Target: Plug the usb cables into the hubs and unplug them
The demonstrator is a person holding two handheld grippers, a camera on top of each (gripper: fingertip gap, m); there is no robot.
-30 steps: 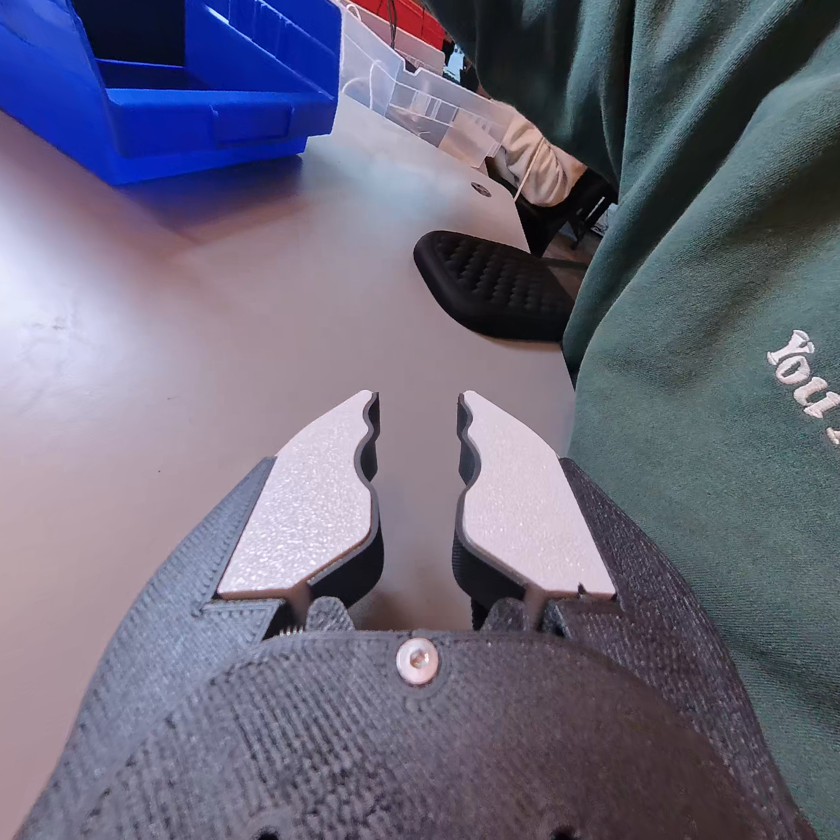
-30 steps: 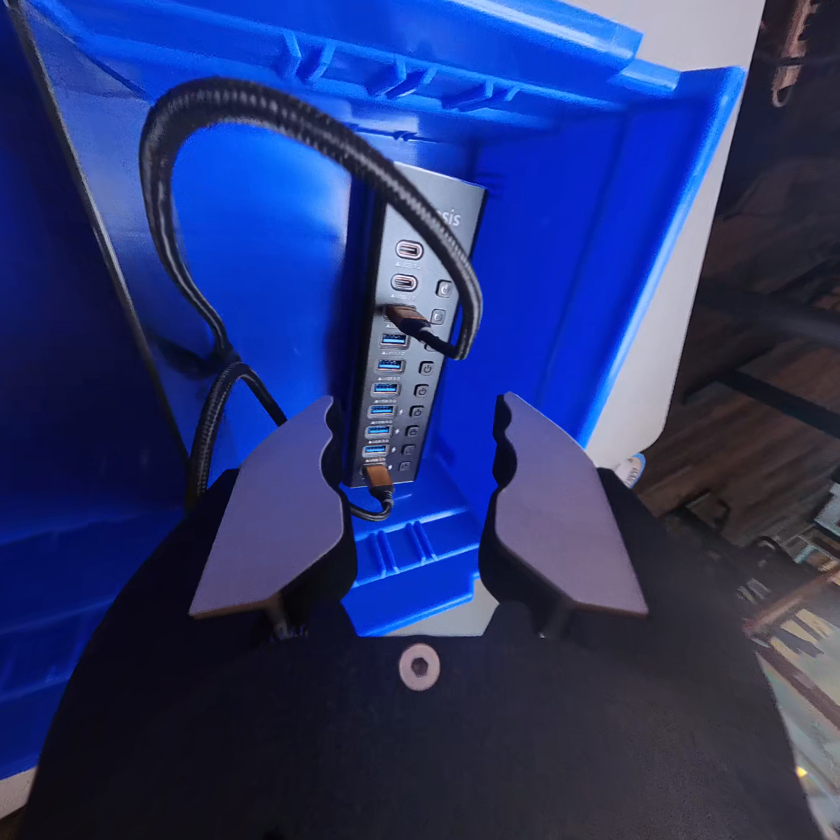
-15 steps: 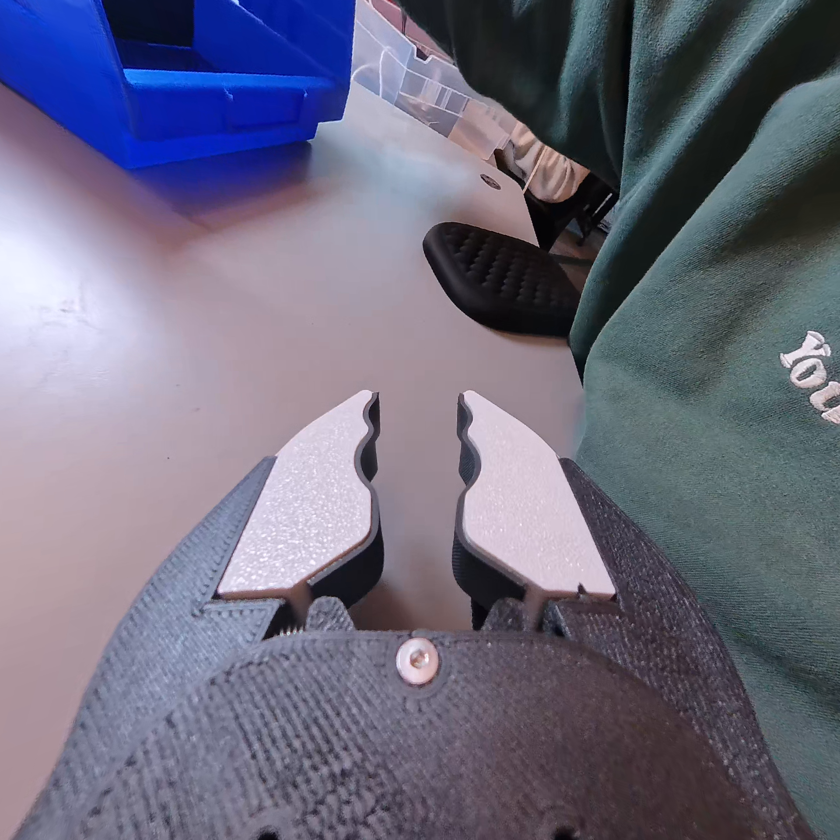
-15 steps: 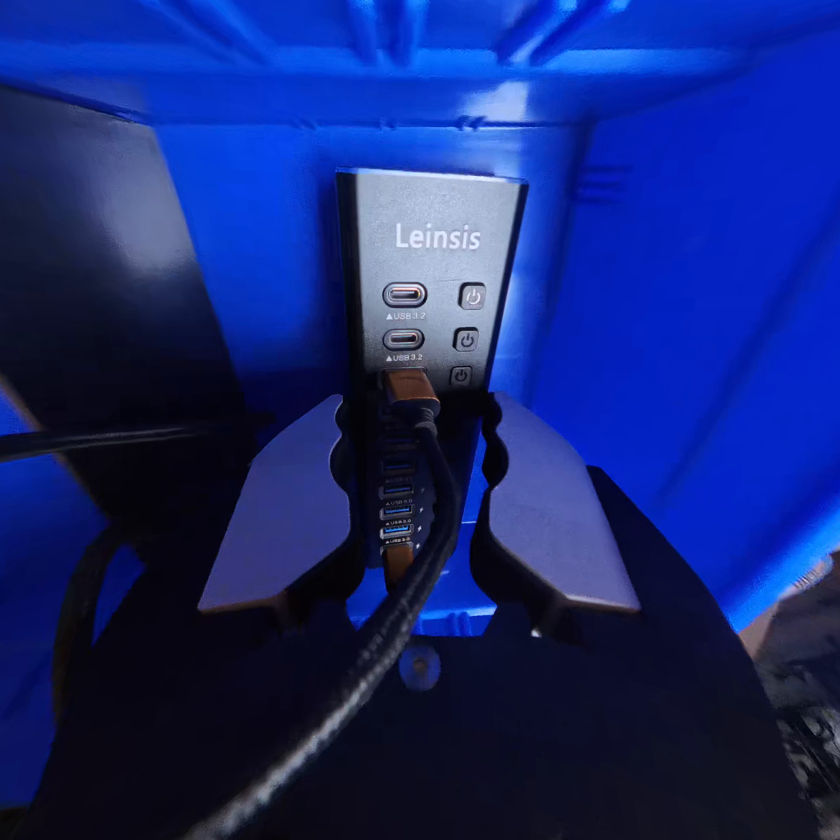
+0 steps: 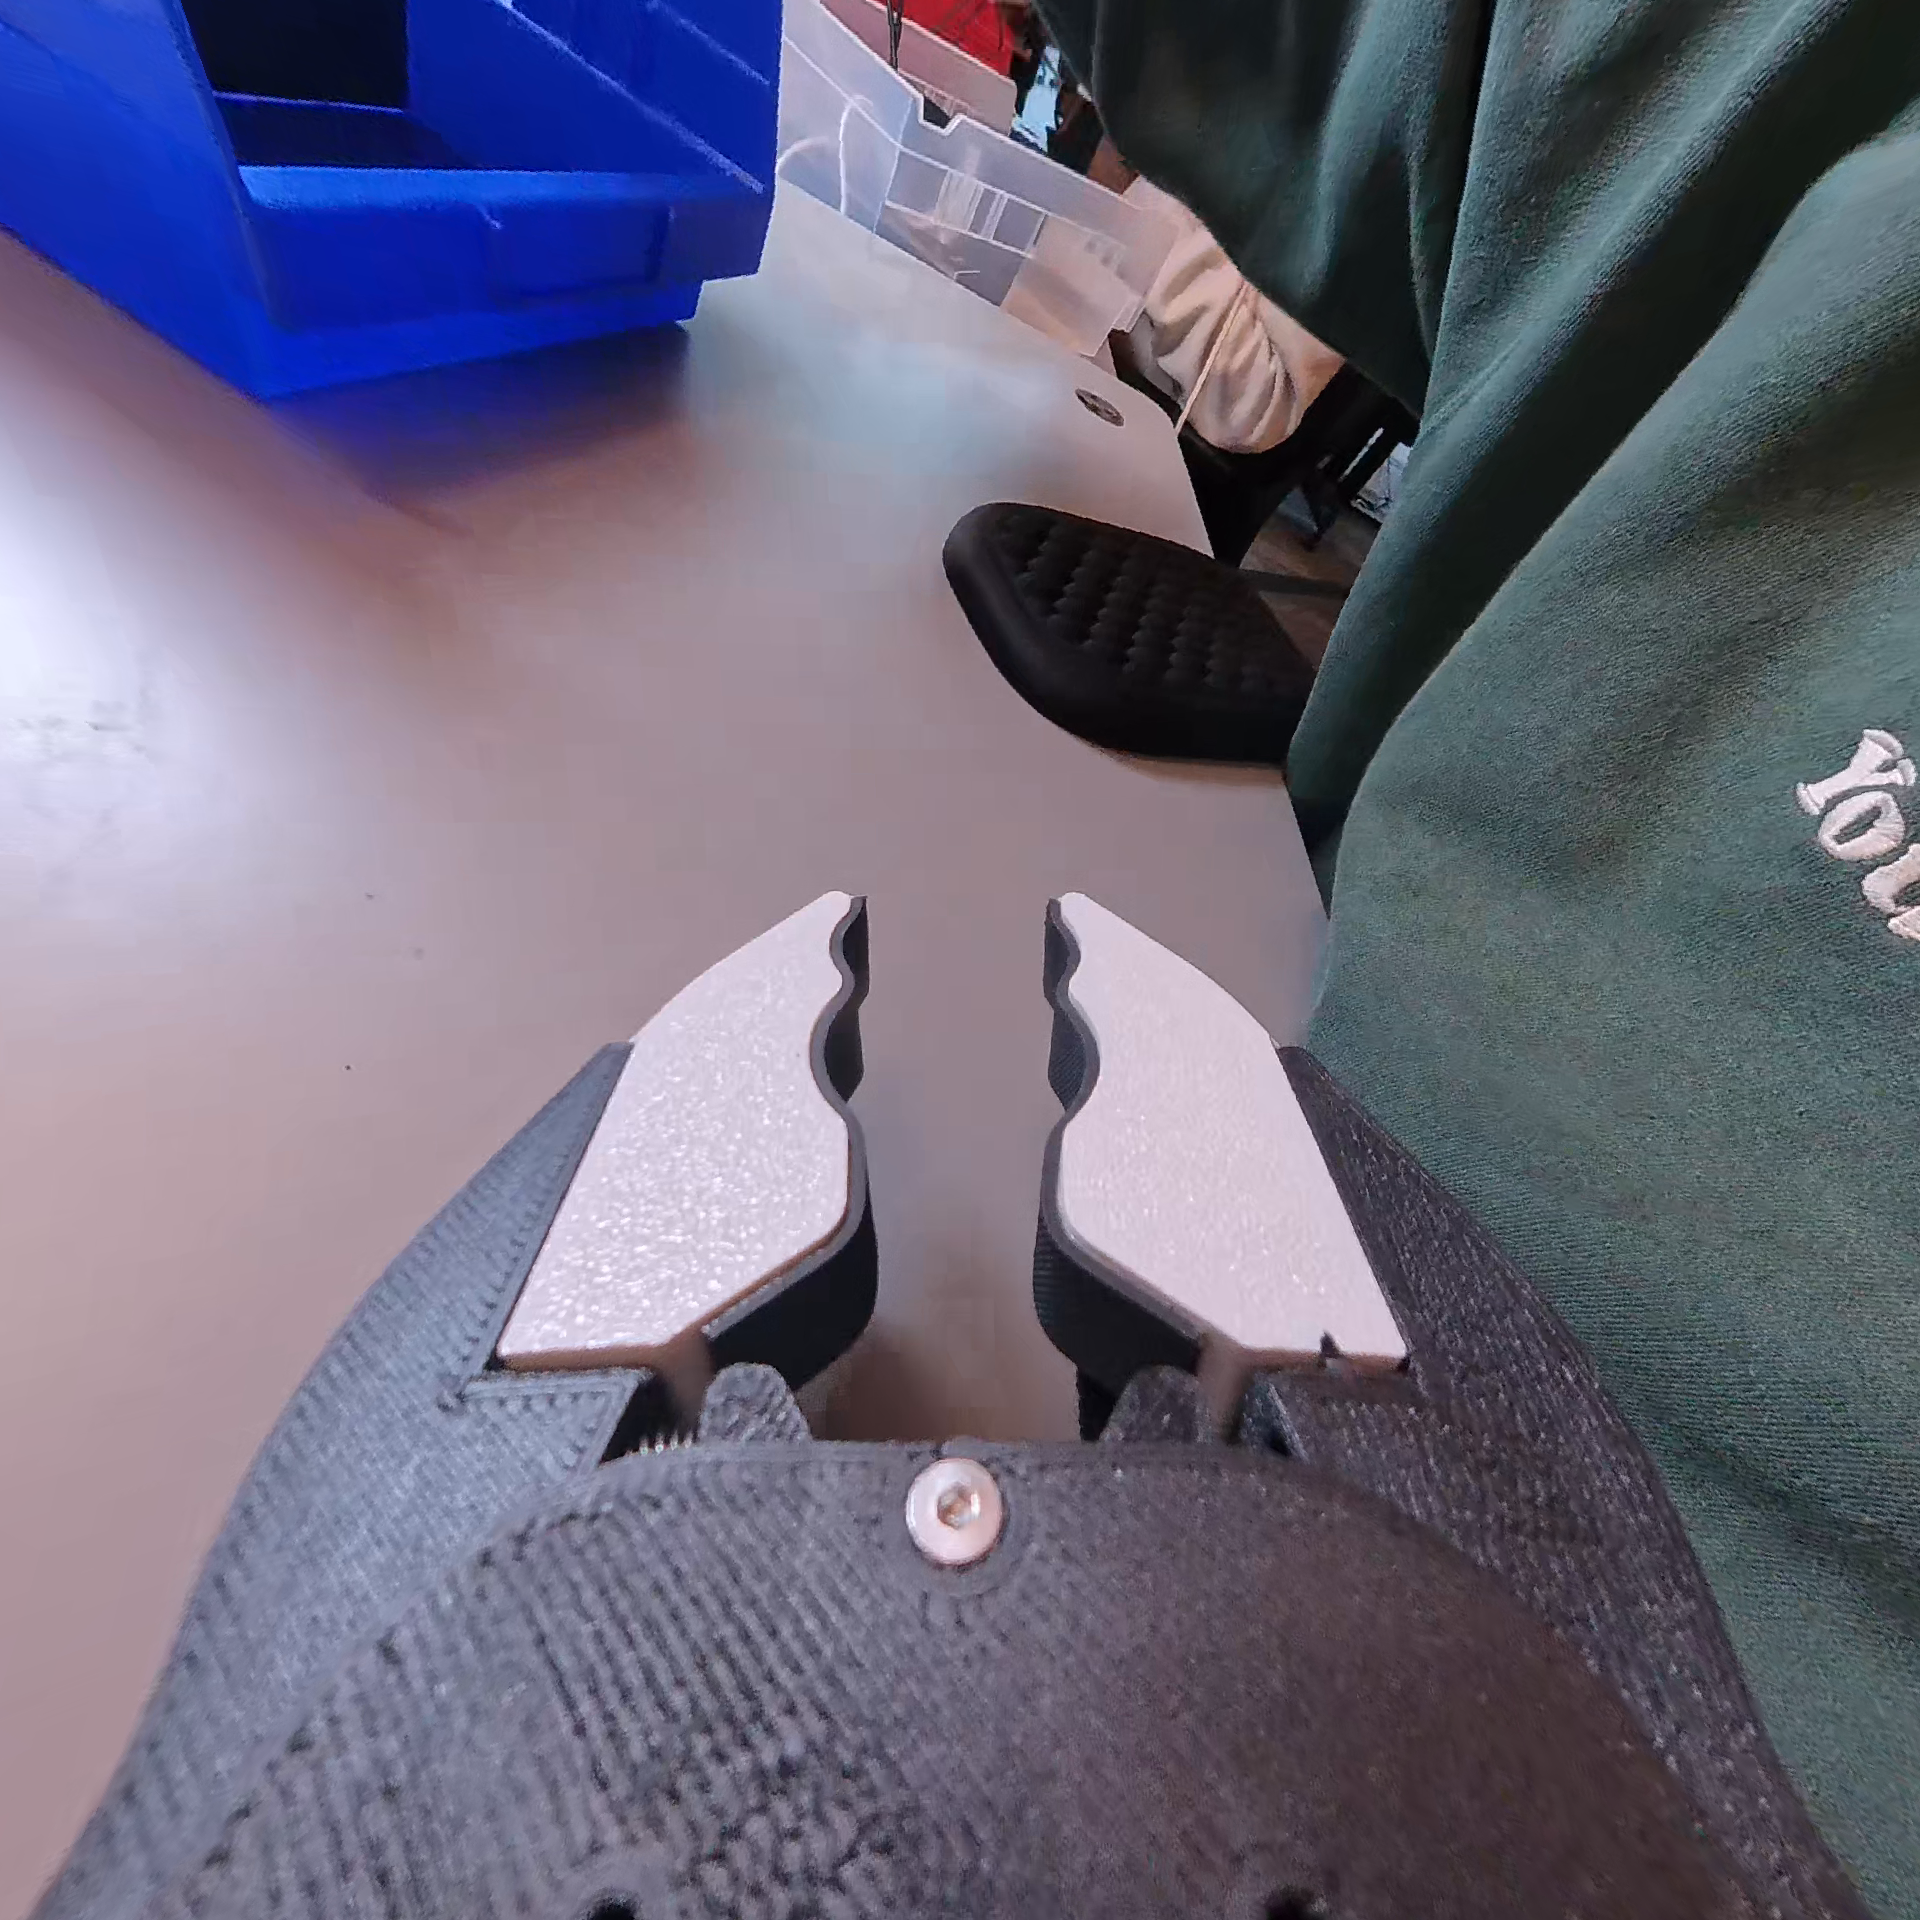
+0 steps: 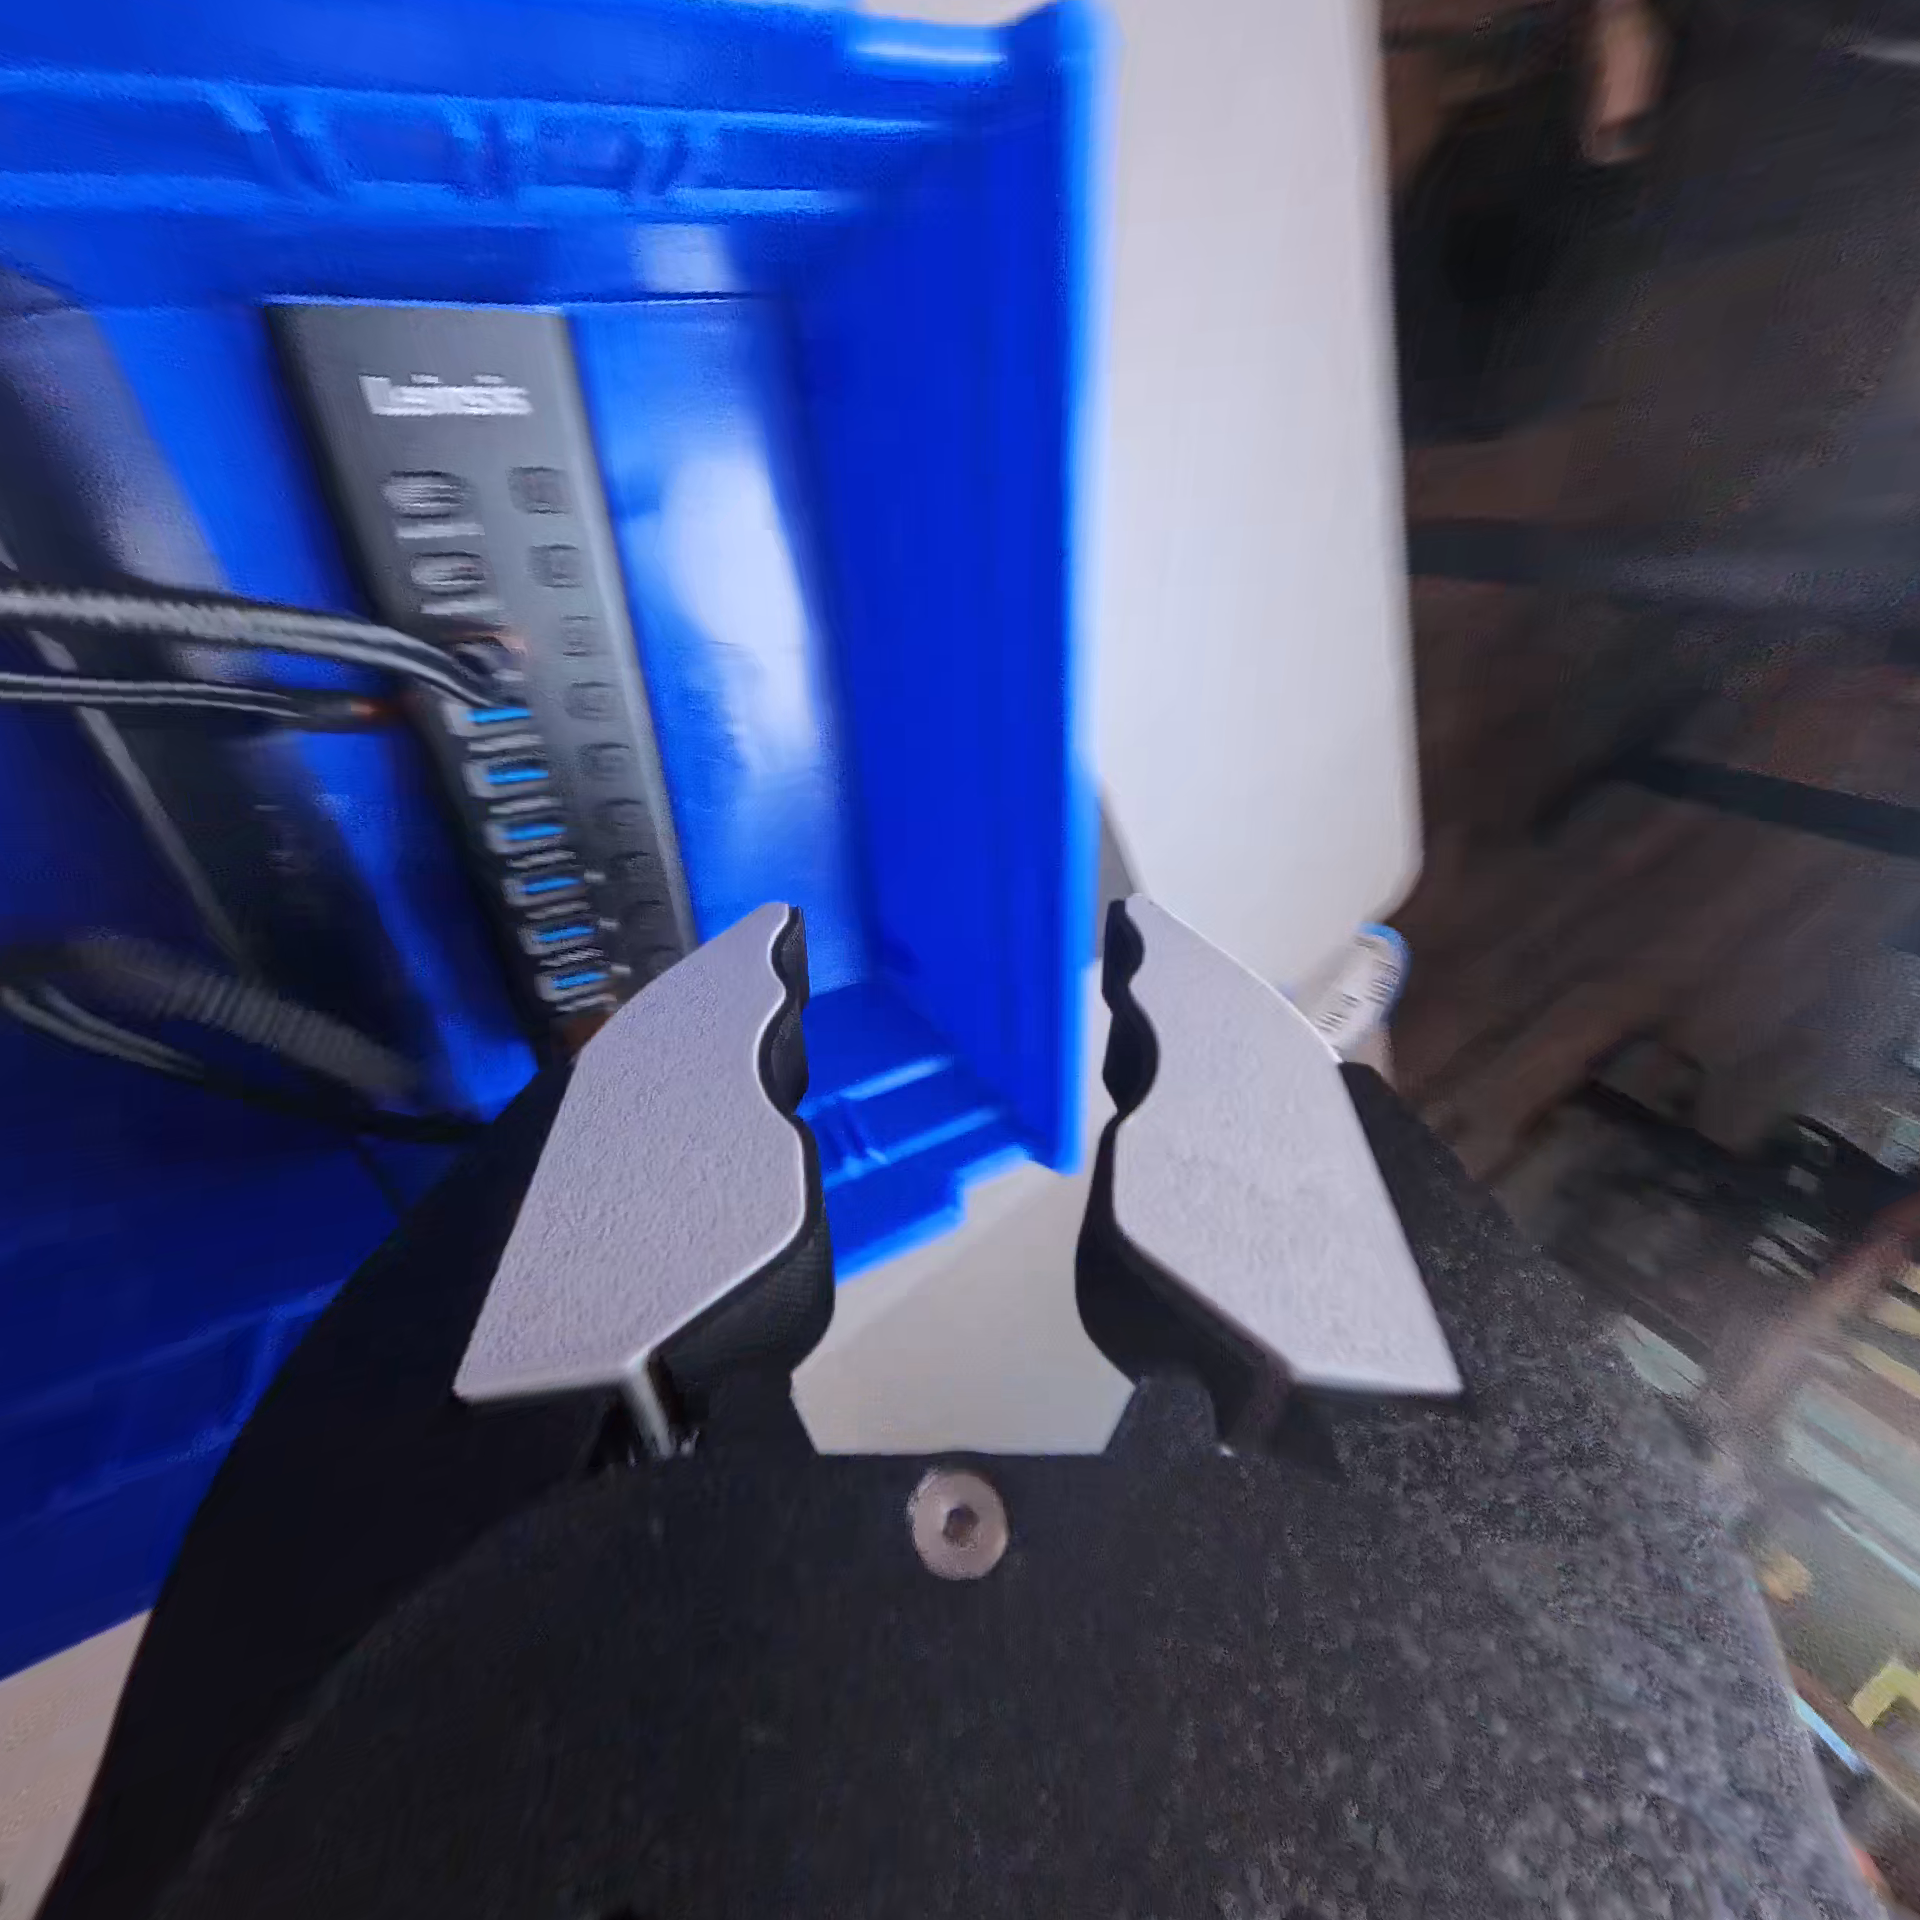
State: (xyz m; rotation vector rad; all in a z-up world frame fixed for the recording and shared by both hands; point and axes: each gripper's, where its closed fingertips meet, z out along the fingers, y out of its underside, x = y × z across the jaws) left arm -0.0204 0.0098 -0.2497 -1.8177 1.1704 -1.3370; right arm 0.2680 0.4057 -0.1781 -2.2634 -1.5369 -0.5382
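Ahead and left of my right hand-held gripper (image 6: 951, 940), released and empty, the black USB hub (image 6: 488, 665) stands inside the blue bin (image 6: 935, 520), long axis upright, ports facing me, braided cables (image 6: 208, 634) trailing left. Better to square up on one plug, then pull straight. My left hand-held gripper (image 5: 954, 920) hovers released over the surface (image 5: 416, 727).

Lit brightly and sharply in the left wrist view, with pale glare on the table (image 5: 125, 727); smeared by motion blur throughout the right wrist view.
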